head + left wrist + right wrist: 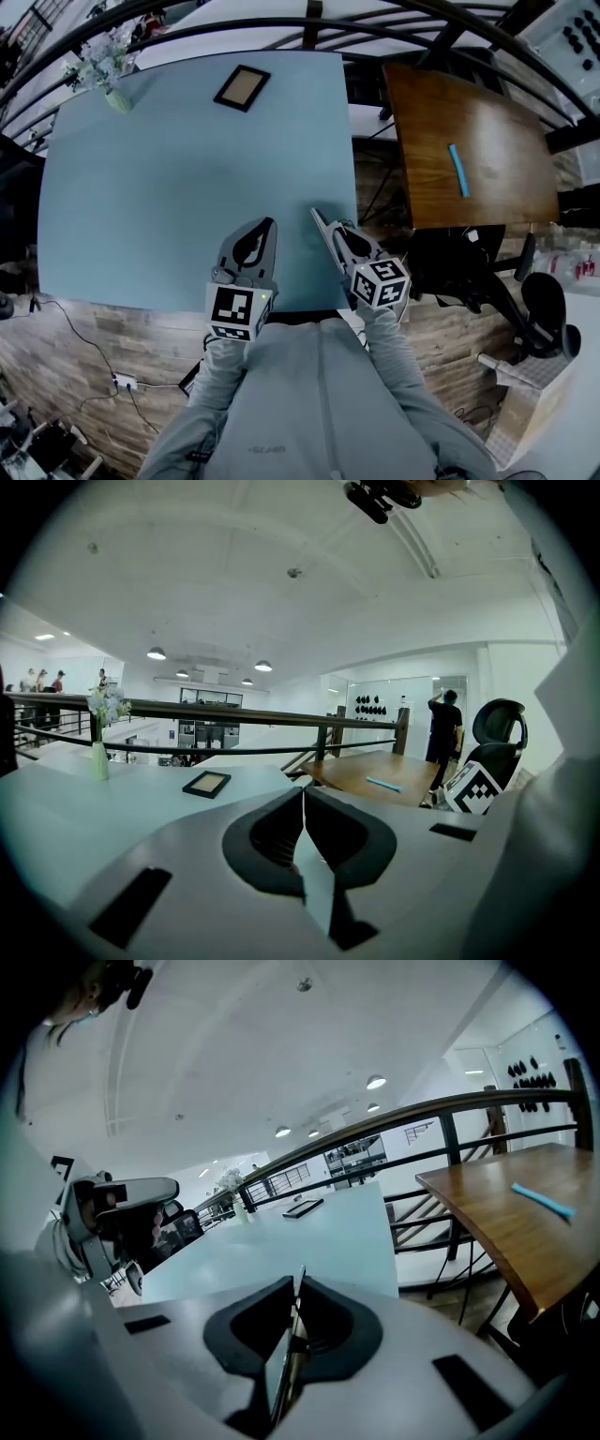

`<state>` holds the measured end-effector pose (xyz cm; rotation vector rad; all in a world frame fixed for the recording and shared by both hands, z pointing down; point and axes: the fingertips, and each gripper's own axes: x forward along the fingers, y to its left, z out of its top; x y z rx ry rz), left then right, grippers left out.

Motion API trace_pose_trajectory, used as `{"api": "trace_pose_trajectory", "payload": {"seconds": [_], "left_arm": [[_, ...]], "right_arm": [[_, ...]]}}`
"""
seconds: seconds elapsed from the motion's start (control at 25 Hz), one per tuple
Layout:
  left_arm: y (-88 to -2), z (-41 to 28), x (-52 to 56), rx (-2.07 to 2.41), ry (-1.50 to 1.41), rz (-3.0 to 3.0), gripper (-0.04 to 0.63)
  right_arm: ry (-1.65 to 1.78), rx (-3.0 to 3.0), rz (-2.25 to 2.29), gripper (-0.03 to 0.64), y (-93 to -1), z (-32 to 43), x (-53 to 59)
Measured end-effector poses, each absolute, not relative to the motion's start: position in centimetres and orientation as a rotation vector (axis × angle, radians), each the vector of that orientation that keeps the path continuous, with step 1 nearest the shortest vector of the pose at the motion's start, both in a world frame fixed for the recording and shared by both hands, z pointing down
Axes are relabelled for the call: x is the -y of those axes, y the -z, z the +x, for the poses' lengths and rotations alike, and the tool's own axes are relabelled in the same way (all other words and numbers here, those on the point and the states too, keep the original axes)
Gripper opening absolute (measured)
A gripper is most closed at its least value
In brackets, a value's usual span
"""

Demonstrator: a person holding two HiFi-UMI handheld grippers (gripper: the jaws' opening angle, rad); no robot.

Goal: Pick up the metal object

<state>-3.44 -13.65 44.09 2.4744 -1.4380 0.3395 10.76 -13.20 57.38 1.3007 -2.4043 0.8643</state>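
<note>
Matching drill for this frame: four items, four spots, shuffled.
1. frame
2. vase
3. blue stick
4. metal strip

A. on the wooden table
B. gripped in the right gripper's jaws
C. blue table, far left corner
D. blue table, far edge, lying flat

Pairs: 1-D, 2-C, 3-A, 4-B

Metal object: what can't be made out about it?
- Right gripper view: the metal object shows edge-on between the right gripper's pads, which hide its outline.
- Head view: only its tip clears the jaws, too small to identify.
- Left gripper view: not in frame.
</note>
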Motion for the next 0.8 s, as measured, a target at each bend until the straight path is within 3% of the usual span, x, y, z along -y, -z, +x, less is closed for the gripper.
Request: {"api": "trace_pose_trajectory", "payload": {"seconds": [0.8], "left_arm": [[-39.0, -2.2, 14.8, 1.477, -0.257, 2.605, 0.029]], "right_arm": [[-0.324, 2.565, 1.441, 0.037, -43.3, 14.1, 15.4]]}}
